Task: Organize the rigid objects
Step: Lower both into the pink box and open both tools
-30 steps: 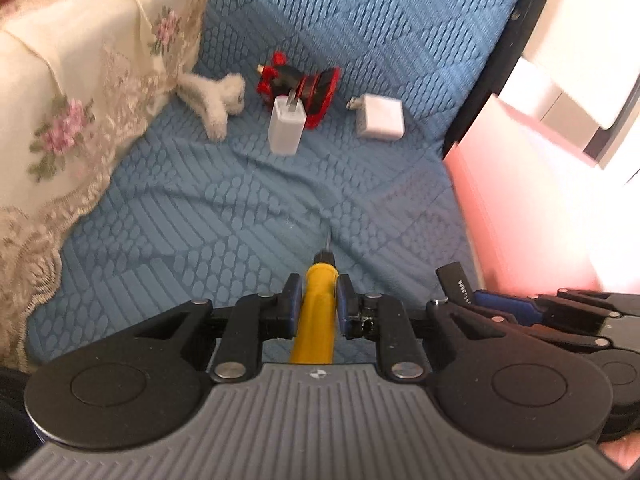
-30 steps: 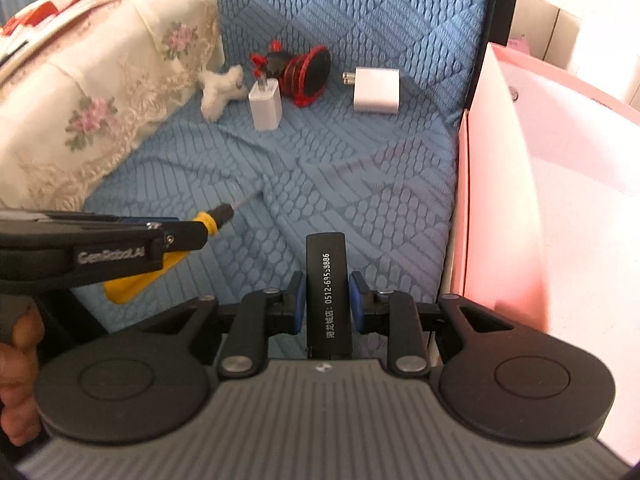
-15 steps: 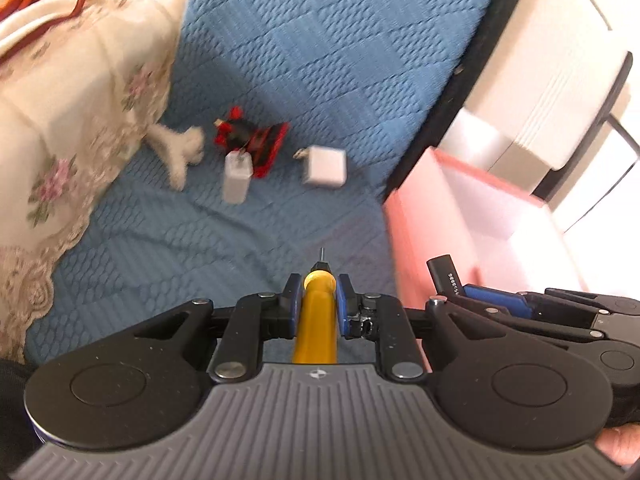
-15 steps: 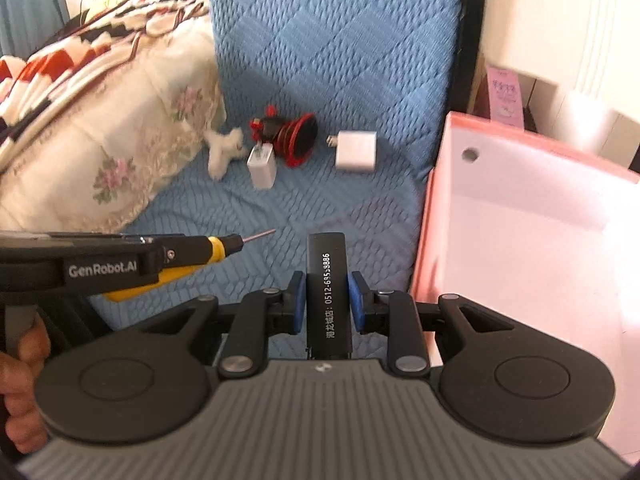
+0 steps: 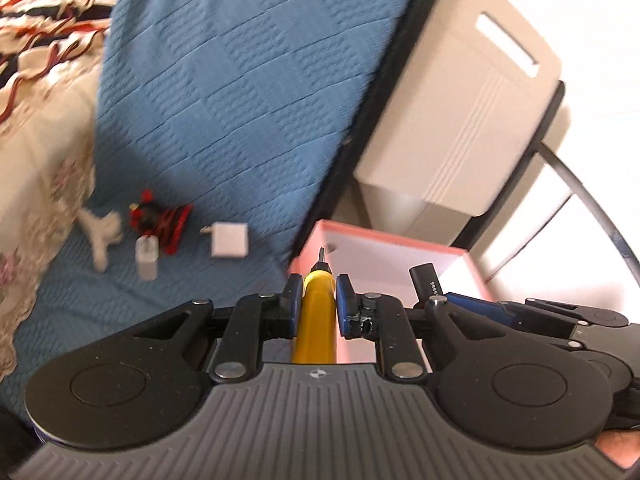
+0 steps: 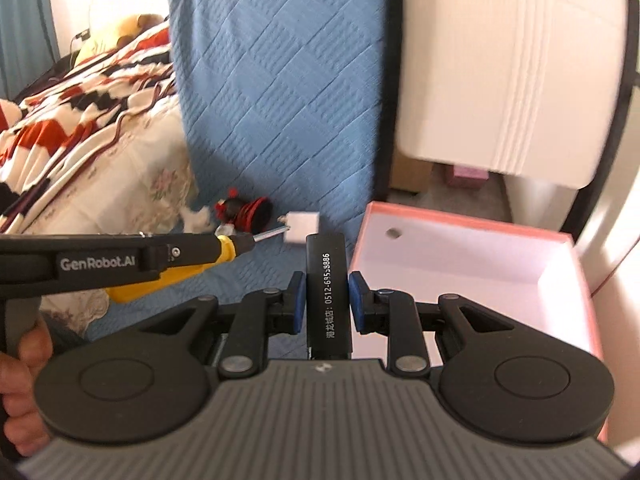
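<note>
Both loads now nearer pink box (image 6: 472,240)

Yellow screwdriver (image 5: 316,316) w/ black collar, in left claw (image 5: 317,300) w/ blue pads. Black stick (image 6: 328,300), white print, in right claw (image 6: 328,300). Ahead: pink box (image 6: 576,264), white inside. Left of claws: blue quilted cover (image 5: 240,80), white chargers (image 5: 230,239), red-black toy (image 5: 160,220), floral cream blanket (image 6: 132,184).

The screwdriver (image 5: 316,312) has a smooth, slightly glossy yellow plastic handle and a thin metal shaft. The black lighter (image 6: 328,292) looks like matt plastic with white print. The blue cover (image 5: 240,80) is quilted cloth, rough. The pink box (image 6: 480,264), at 2 o'clock, seems matt cardboard, white inside.
</note>
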Motion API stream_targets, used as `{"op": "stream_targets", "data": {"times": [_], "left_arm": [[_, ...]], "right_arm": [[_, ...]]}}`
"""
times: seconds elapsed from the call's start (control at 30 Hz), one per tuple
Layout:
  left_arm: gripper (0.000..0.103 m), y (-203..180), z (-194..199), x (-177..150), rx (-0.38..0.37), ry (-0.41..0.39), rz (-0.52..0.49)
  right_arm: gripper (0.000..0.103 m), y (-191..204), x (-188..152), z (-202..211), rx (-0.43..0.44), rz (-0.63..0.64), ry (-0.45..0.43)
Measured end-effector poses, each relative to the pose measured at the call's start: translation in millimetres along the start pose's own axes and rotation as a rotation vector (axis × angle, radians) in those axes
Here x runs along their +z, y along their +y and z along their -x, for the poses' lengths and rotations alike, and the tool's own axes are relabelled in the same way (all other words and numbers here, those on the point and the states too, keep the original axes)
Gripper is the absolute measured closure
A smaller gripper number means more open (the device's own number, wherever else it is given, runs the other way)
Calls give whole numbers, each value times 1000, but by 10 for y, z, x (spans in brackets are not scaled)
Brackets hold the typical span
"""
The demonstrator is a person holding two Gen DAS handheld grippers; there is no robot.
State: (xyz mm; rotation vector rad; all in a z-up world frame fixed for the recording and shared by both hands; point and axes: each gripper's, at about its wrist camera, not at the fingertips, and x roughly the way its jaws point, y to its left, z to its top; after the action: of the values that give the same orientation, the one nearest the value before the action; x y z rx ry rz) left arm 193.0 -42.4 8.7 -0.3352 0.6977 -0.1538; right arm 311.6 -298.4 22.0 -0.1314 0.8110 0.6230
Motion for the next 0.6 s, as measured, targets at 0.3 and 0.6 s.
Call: {"op": "stream_targets", "data": {"times": [0.3, 0.6], "left_arm": [[82, -580, -286, -31, -75, 29, -41], [82, -866, -860, -401, -107, 135, -59]], "right_arm": [[76, -541, -140, 5, -82, -39, 13], [76, -1038, -619, -244, -138, -102, 116]]}}
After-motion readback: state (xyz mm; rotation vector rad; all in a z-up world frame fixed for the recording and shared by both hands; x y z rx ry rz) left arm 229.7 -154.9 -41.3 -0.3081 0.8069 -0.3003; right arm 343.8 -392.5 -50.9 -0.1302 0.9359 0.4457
